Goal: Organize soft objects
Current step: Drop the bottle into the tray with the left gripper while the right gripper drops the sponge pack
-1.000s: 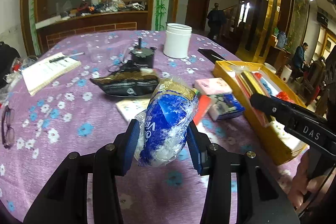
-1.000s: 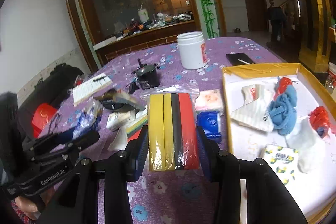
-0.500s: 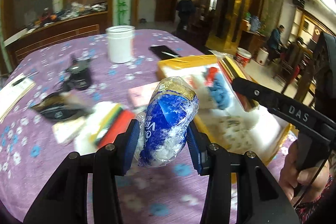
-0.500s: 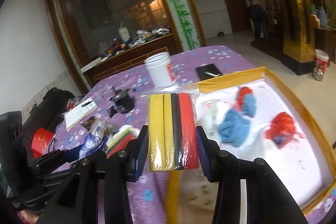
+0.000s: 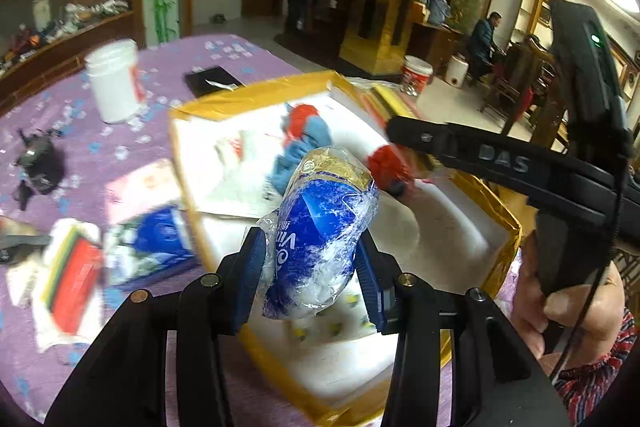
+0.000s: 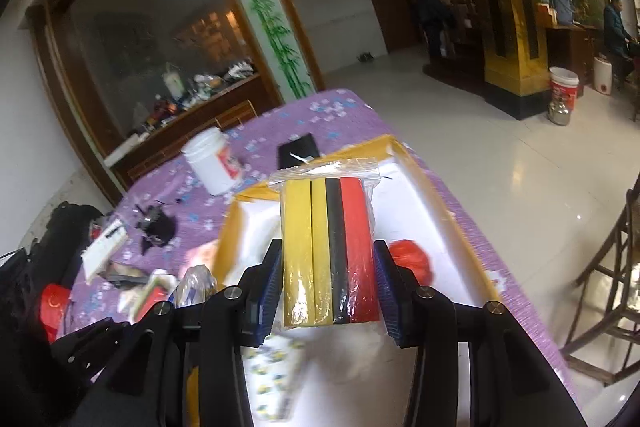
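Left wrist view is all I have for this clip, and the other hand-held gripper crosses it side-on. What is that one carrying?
Observer: The right hand-held gripper is shut on a clear bag of strips: two yellow, one black and one red, upright between the pads.
Operator: Is that bag over the box?
Observer: Yes. In the right wrist view it hangs over the white floor of the yellow-rimmed box.
Operator: What lies right below it?
Observer: A white pack with a yellow print lies in the box just under the fingers. It is too blurred to read.
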